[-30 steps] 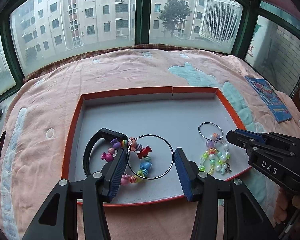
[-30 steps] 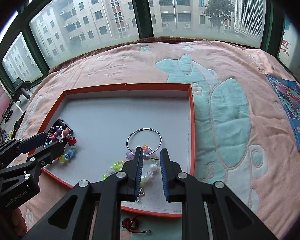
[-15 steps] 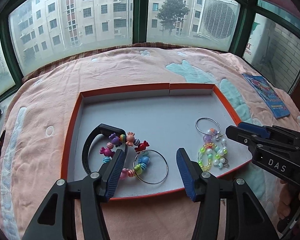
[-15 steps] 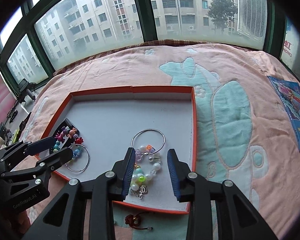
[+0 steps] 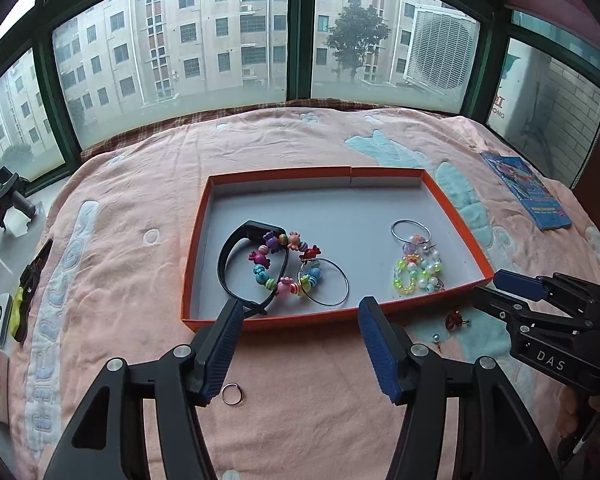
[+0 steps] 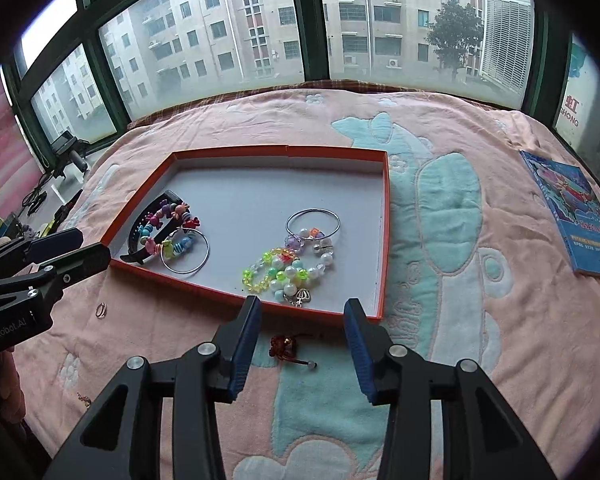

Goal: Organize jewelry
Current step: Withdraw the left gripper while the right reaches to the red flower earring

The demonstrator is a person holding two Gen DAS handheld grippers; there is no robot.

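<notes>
On the pink blanket, a small ring [image 5: 232,393] lies just beside the left gripper [image 5: 298,346], whose jaws, just opening, stand wide and empty. The red charm [image 6: 286,347], its cord trailing rightward, lies between the empty, just-opened jaws of the right gripper [image 6: 302,342]. Both pieces sit outside the orange tray [image 6: 384,240], on its near side.

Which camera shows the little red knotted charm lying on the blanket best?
The right wrist view: the red charm lies close, just ahead of the open right gripper, outside the orange tray. The left wrist view shows the charm small and far right.
</notes>
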